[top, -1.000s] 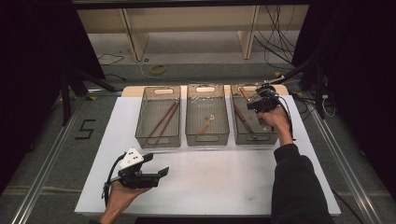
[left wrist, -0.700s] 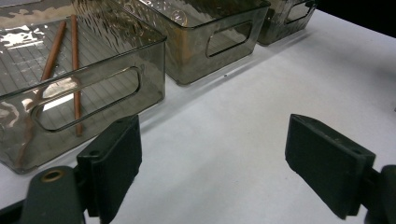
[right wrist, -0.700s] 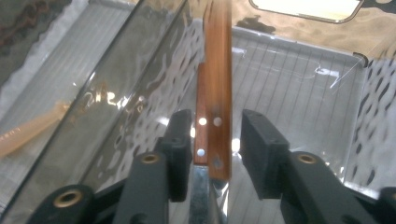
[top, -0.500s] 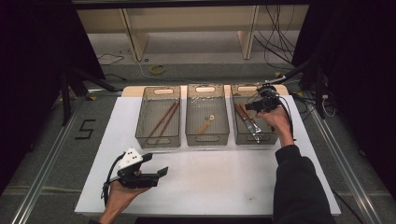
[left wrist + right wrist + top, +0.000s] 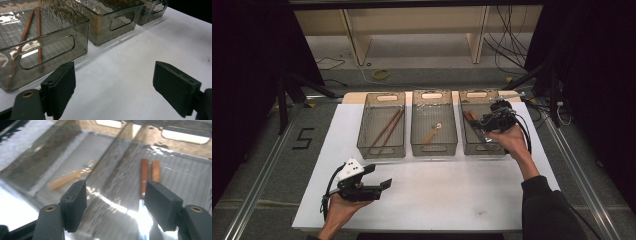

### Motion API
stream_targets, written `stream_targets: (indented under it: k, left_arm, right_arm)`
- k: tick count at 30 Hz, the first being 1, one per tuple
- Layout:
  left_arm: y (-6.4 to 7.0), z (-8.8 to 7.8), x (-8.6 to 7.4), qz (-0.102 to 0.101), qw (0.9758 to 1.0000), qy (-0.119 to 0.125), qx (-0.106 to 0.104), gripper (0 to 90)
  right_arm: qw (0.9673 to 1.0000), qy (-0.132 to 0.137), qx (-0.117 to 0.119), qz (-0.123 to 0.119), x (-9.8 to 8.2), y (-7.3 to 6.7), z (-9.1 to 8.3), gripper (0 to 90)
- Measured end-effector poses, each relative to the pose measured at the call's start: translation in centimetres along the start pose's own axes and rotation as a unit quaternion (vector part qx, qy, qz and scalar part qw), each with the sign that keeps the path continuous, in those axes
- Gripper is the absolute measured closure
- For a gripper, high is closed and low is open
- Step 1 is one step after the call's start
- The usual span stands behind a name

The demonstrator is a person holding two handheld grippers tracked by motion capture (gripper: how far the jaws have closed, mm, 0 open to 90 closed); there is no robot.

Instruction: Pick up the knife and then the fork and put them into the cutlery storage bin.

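- Three smoky clear bins are lined along the far edge of the white worktop (image 5: 437,195), side by side, handle cut-outs toward the near and far edges.
- Left bin (image 5: 382,145): two brown chopsticks (image 5: 386,129) are laid at a slant inside, close together.
- Middle bin (image 5: 434,147): one pale wooden spoon (image 5: 432,134) is lying on the bottom.
- Right bin (image 5: 472,146): brown-handled cutlery (image 5: 471,120) is seen lying inside; the blades are blurred by glare in the right gripper view.
- Right gripper (image 5: 492,121) is held over the right bin near the right edge; its jaws have just been opening, now released, nothing pinched between them.
- Left gripper (image 5: 379,184) is held low near the front left corner, well apart from the bins; jaws spread wide, nothing held.
- Bare worktop is seen between the left gripper and the bins.
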State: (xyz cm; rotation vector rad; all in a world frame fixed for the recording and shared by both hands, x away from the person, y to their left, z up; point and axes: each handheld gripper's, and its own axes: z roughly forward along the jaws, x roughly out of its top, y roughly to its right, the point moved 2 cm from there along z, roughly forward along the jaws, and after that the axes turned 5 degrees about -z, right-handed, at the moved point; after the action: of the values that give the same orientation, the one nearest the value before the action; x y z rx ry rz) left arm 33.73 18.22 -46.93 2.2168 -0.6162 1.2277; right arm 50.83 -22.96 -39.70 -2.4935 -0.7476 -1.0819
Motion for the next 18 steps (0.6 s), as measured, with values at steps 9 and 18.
stream_targets:
  k: [9,18]
  left_arm:
    - [-0.1,0.0,-0.1,-0.004,1.0,-0.002,-0.008,17.9]
    - [-0.3,0.1,-0.2,-0.008,0.9998,-0.006,-0.014,17.8]
  right_arm:
    - [0.9985,0.042,0.03,-0.016,-3.0,-3.8,-2.7,30.4]
    - [0.9953,0.074,0.059,-0.021,-6.3,-6.6,-4.1,27.9]
